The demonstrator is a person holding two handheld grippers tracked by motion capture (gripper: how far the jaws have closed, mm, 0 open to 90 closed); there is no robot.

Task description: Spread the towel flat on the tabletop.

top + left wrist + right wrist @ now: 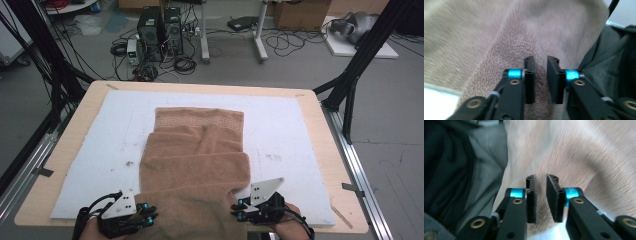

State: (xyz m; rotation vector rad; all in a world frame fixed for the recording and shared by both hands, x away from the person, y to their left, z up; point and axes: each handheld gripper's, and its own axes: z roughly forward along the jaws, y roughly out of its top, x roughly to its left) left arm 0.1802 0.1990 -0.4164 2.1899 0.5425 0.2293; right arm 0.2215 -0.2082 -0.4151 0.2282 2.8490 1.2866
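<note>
Here your towel (197, 160) is a tan, plush terry one, folded over on itself so that a narrower layer with a woven key-pattern border lies at the far end and a wider fold lies nearer you. It sits in the middle of the white mat (90, 150) that covers the light wooden table (65, 145), and its near end spills over the table edge toward you, between your two hands. The pile looks thick and brushed, with soft ridges where the layers overlap.

Your left gripper (150, 215) sits at the towel's near left corner, its tips right against the cloth. In the left gripper view the left gripper (541, 75) has its black jaws a narrow gap apart, with towel pile showing in the gap and behind it; nothing looks pinched between the pads.

Your right gripper (239, 210) mirrors it at the near right corner. In the right gripper view the right gripper (541, 195) also shows a slim gap between the jaws, with the towel close beyond them and no fold clamped.

Both of your hands come in low from the near edge, grippers pointing inward toward each other across the hanging end of the towel, grey plates up. Dark clothing shows beside the towel in both gripper views.
</note>
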